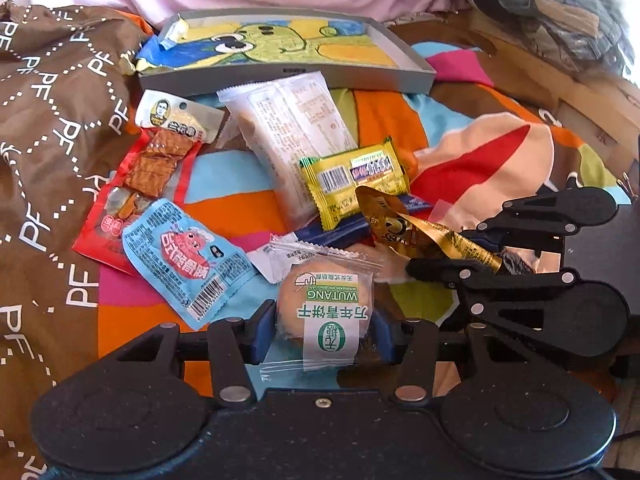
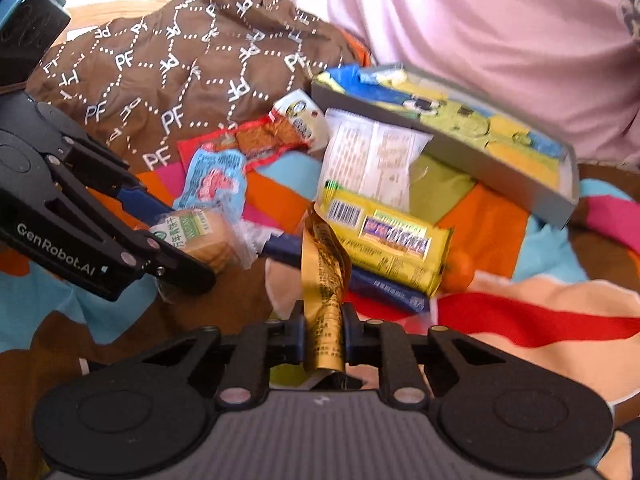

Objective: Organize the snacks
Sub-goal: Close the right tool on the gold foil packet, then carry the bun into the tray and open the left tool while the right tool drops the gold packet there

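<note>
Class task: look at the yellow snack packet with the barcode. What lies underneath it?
Under the yellow packet a dark blue packet sticks out, and the white packet's lower end is overlapped. Anything else beneath is covered.

Left claw [image 1: 322,336] clamped on biscuit pack [image 1: 326,312]; right claw [image 2: 323,340] pinching gold wrapper [image 2: 322,276].

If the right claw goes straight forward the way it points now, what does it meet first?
Probably the yellow packet. The right claw, shut on the gold wrapper, points at it, with a dark blue packet lying under its near edge. Depth is hard to judge here.
</note>
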`<state>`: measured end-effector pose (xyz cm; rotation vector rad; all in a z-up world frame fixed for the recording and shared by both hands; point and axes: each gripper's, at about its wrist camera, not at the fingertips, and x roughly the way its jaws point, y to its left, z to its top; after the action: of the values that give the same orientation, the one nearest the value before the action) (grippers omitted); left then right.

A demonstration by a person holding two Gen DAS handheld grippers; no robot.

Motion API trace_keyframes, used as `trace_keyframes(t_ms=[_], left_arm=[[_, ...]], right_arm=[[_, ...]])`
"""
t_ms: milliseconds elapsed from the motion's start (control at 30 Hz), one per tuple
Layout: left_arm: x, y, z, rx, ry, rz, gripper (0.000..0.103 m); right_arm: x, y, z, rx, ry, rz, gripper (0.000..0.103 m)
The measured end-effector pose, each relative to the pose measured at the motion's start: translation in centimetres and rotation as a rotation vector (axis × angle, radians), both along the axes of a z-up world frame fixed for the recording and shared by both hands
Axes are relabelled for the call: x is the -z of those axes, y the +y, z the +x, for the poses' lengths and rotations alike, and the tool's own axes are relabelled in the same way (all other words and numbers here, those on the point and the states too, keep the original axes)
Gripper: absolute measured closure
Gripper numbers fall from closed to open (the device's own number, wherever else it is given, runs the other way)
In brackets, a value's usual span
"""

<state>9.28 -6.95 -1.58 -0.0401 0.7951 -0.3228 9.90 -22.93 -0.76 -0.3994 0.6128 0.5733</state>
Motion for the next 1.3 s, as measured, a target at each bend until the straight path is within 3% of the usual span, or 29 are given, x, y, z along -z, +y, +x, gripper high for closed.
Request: trace_keyframes(t_ms=[333, 500, 700, 900, 1067, 1133, 1300], left_arm=[[-2.6, 0.2, 1.1, -0.025, -0.076, -0.024, 0.052], [-5.5, 0.6, 3.5, -0.040, -0.106, -0.010, 0.052], [-8.6, 0.9, 8.6, -0.070, -0.140, 0.007, 0.052], [-11.4, -0.3, 14.7, -0.115, -0.212, 0.045, 0.051], [-12.7, -1.7, 20.0, -0.197, -0.168, 0.060, 0.051], [-12.9, -1.9, 21.8, -0.237, -0.112, 0.049, 0.051], [-12.1, -2.5, 25.0, -0.322, -0.047, 0.024, 0.051]], right_arm=[[-1.5, -0.1, -0.2, 0.071, -0.237, 0.007, 0.084], [-2.8, -1.0, 2.7, 0.182, -0.349, 0.079, 0.083], [-3.7, -2.9, 7.4, 0.324, -0.412, 0.184, 0.083], [-4.2, -4.4, 12.1, 0.395, -0.437, 0.298, 0.083], [-3.1, -6.2, 15.0, 0.419, -0.378, 0.331, 0.083], [-3.0, -6.9, 15.8, 0.434, -0.341, 0.349, 0.083], [-3.4, -7.7, 16.9, 0.442, -0.308, 0.390, 0.082]])
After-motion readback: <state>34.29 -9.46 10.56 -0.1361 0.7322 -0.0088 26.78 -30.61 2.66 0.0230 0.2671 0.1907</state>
